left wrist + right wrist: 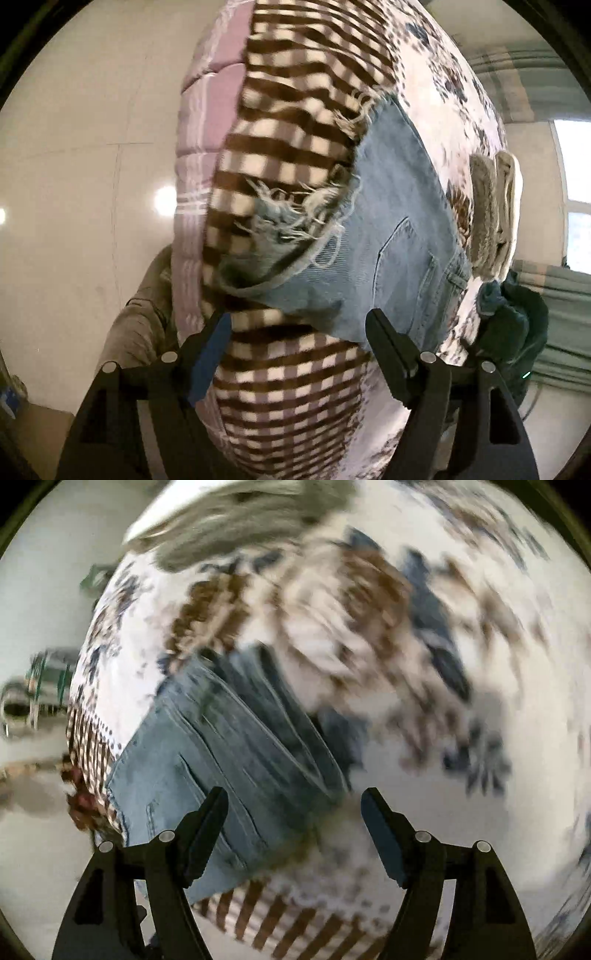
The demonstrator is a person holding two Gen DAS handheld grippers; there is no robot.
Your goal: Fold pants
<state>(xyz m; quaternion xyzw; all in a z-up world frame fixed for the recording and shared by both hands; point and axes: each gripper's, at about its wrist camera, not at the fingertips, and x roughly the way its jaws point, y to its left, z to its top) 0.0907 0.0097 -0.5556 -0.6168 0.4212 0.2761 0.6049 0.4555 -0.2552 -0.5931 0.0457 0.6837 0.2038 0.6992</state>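
Light blue denim pants (391, 236) with frayed leg hems (295, 218) lie on a bed, a back pocket facing up. My left gripper (297, 321) is open and empty, just above the near edge of the pants. In the right wrist view the pants (229, 746) show their waistband end, blurred. My right gripper (295, 799) is open and empty, hovering over the waistband edge.
The bed has a brown-and-white checked cover (295, 74) and a floral sheet (461, 627). A folded beige towel stack (495, 214) lies beyond the pants. A dark green garment (517, 314) sits at the bed's edge. Glossy floor (92, 147) lies to the left.
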